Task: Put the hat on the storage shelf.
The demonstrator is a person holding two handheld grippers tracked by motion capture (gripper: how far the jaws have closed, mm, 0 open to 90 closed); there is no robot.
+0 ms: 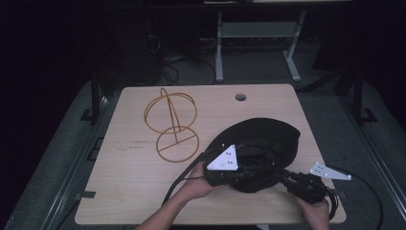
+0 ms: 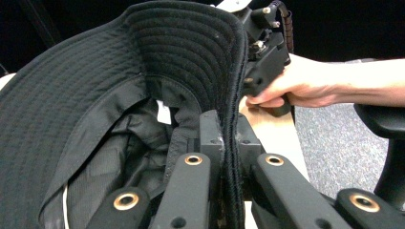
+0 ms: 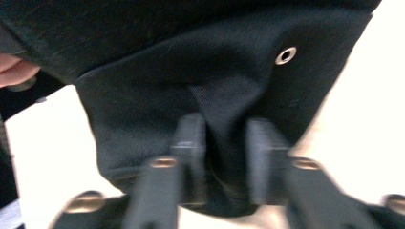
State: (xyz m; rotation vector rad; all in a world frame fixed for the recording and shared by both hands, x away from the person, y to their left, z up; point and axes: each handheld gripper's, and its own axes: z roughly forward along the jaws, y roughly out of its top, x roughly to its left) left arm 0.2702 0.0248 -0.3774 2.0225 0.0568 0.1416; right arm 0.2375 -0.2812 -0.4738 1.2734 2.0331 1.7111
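Both tongs (image 2: 229,143) (image 3: 224,143) on hat (image 1: 268,134)

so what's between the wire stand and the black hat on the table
Nothing: in the high view a bare strip of table separates the wire stand from the black hat.

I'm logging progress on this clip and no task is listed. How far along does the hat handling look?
Done: the black hat is gripped by both tools, the left gripper shut on its stitched brim, the right gripper pinching the fabric. In hand: the hat is held between them at the table's near edge. Left, probably: the wire hat stand sits bare beside it, so mounting it there looks undone.
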